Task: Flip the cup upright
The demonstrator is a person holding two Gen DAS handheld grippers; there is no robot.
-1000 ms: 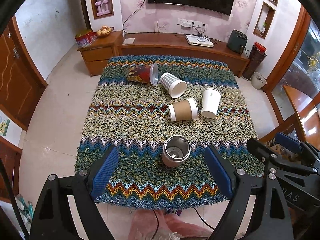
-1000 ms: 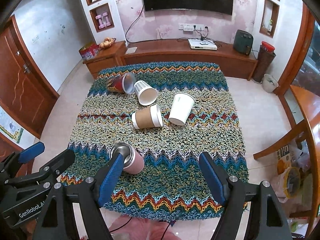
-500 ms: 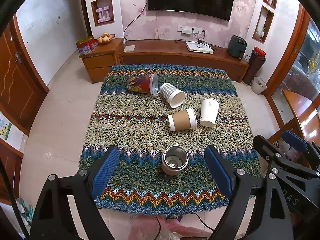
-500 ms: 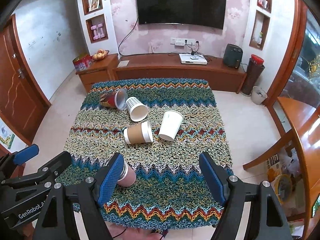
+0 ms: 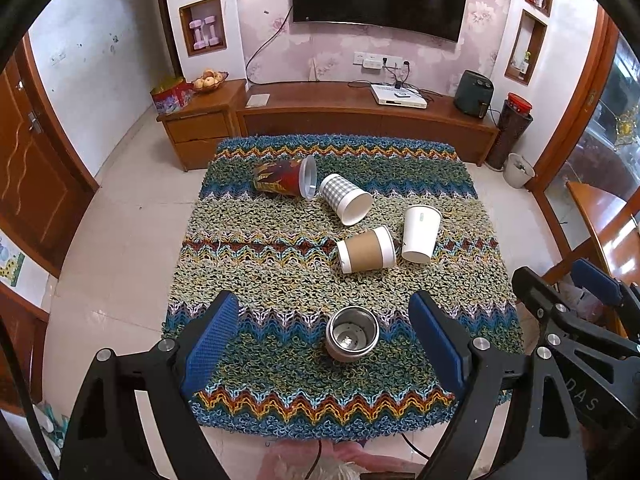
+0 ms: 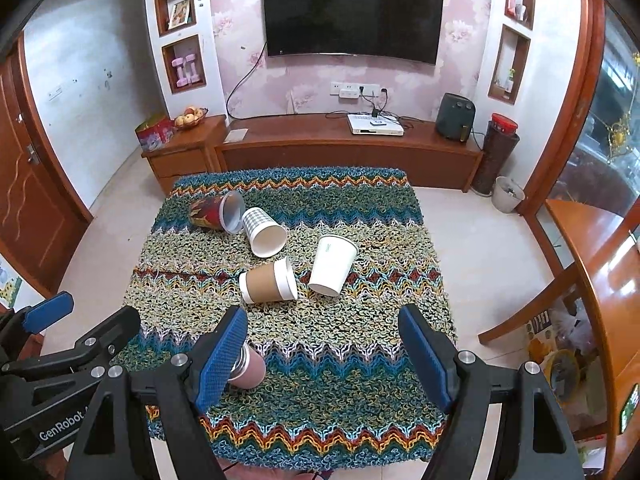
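Observation:
Several cups lie on their sides on a knitted zigzag cloth (image 5: 280,272). A steel-lined pink mug (image 5: 352,338) lies nearest, mouth toward me; it also shows in the right wrist view (image 6: 250,368), partly behind a finger. Farther off lie a brown-sleeved paper cup (image 5: 366,249) (image 6: 269,281), a white paper cup (image 5: 420,233) (image 6: 333,265), a checked cup (image 5: 346,199) (image 6: 264,232) and a red printed cup (image 5: 285,177) (image 6: 216,212). My left gripper (image 5: 324,336) is open and empty, above the table's front edge. My right gripper (image 6: 322,354) is open and empty.
The cloth covers a square table (image 6: 432,280) with floor all around. A wooden TV console (image 6: 344,148) stands behind it. A wooden table (image 6: 600,248) and chair stand on the right. A door (image 6: 28,184) is on the left.
Both grippers have pulled back and risen from the table, so the cups look smaller and more of the room shows. The cups have not moved. Both grippers stay open.

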